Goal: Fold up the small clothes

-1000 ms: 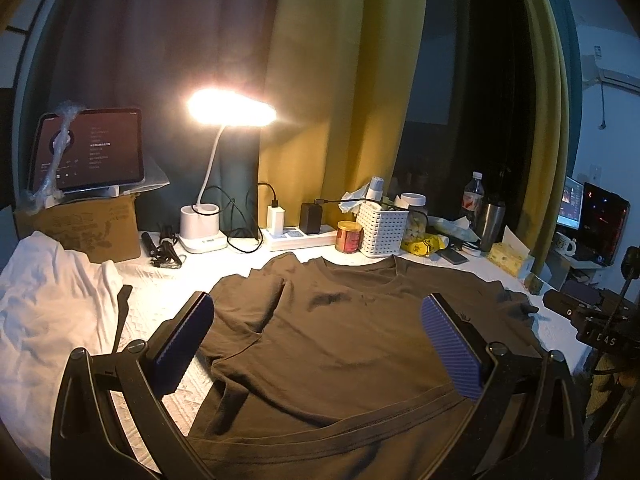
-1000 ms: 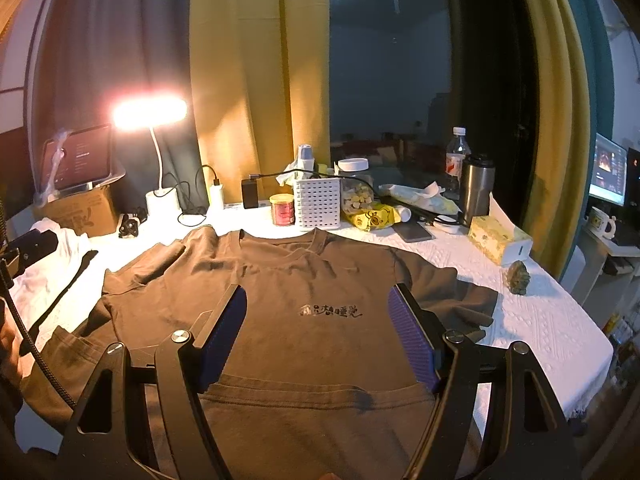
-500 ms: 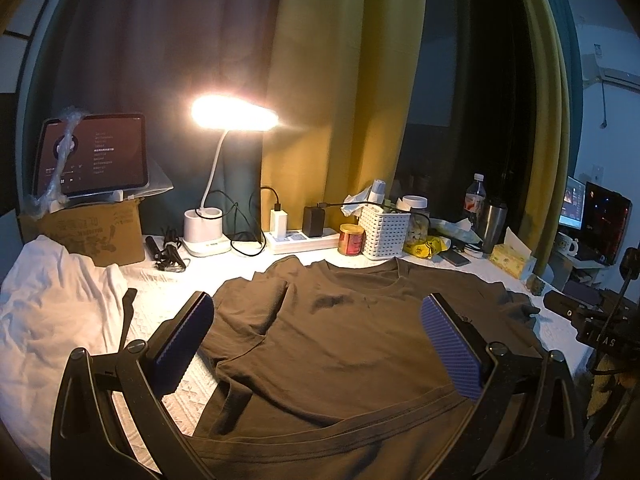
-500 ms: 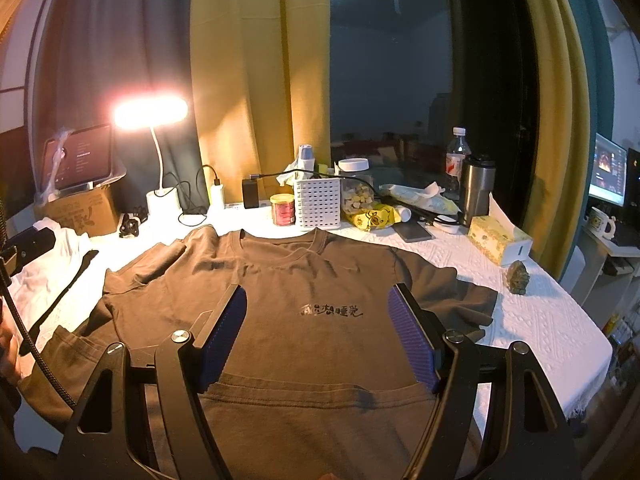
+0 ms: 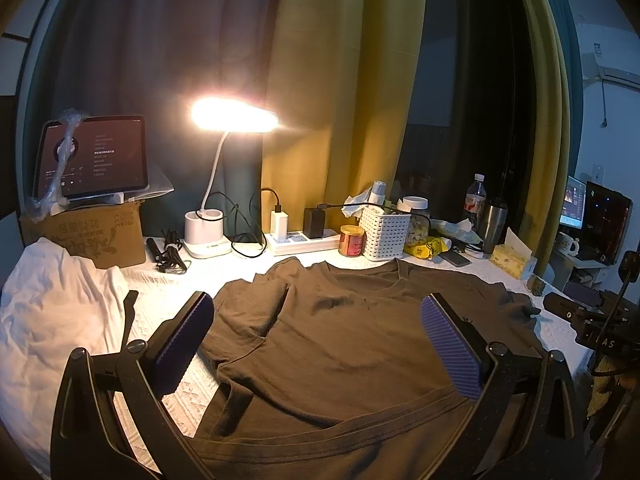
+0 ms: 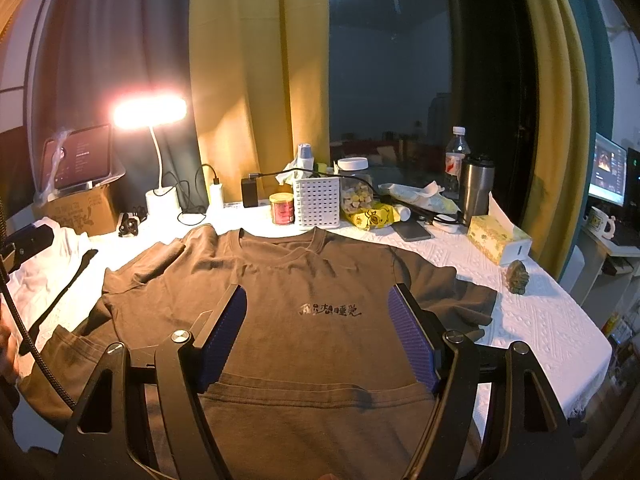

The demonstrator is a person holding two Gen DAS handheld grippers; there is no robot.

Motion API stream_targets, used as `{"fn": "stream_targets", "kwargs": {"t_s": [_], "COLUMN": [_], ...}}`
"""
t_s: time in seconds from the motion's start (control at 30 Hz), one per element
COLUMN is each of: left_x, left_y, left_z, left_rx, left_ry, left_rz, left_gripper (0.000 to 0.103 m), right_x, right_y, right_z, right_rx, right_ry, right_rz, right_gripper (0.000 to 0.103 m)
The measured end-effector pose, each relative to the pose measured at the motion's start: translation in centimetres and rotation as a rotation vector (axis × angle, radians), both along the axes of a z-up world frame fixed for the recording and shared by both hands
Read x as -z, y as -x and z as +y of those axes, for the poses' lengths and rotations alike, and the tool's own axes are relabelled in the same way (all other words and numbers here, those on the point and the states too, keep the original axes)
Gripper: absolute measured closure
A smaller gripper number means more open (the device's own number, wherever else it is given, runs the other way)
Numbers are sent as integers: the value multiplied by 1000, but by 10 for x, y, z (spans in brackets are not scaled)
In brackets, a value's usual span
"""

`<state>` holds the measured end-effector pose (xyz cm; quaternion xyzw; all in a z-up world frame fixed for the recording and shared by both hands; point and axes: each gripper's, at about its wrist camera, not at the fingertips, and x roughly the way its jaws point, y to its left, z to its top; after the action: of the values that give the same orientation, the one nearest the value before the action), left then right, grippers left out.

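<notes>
A dark brown T-shirt [image 5: 344,344] lies spread front-up on the white tablecloth, collar toward the back, with small printed lettering on its chest [image 6: 330,310]. Its left sleeve is creased and partly folded over. My left gripper [image 5: 318,332] hovers above the shirt's lower left part, jaws wide open, nothing between the blue pads. My right gripper [image 6: 318,320] hovers over the lower middle of the T-shirt [image 6: 312,280], also open and holding nothing. The shirt's hem runs under both grippers.
A white garment [image 5: 52,312] is heaped at the left. Along the back stand a cardboard box with a tablet [image 5: 90,156], a lit desk lamp [image 5: 234,116], a power strip [image 5: 304,240], a white basket [image 6: 316,202], a steel tumbler [image 6: 476,188] and a tissue box [image 6: 498,240]. The table edge drops off at the right.
The left wrist view has tipped up slightly, so the table's contents sit a little lower in the picture. The shirt and the right gripper have not moved.
</notes>
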<state>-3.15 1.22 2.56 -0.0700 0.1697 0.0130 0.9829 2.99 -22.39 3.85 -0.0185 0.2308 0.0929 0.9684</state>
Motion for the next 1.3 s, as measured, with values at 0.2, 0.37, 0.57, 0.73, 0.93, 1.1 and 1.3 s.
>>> {"fn": "stream_targets", "kwargs": {"t_s": [0.2, 0.37, 0.57, 0.73, 0.93, 1.1, 1.3], "left_x": [0, 0, 0, 0, 3, 5, 13], "left_y": [0, 0, 0, -1, -10, -22, -44], "left_z": [0, 0, 0, 1, 2, -3, -16], "left_rx": [-1, -2, -2, -1, 16, 26, 63], "left_ry": [-2, -2, -4, -1, 17, 20, 7], "left_rz": [-1, -2, 0, 2, 23, 38, 90], "left_gripper": [1, 1, 1, 1, 1, 1, 1], "right_x": [0, 0, 0, 2, 10, 11, 17], "right_y": [0, -1, -1, 1, -8, -19, -40], "right_z": [0, 0, 0, 1, -8, -17, -44], "right_rx": [-1, -1, 0, 1, 7, 31, 91], "right_ry": [0, -1, -1, -3, -8, -7, -4], "right_rz": [0, 1, 2, 6, 26, 41, 71], "right_gripper": [27, 27, 27, 27, 27, 27, 27]}}
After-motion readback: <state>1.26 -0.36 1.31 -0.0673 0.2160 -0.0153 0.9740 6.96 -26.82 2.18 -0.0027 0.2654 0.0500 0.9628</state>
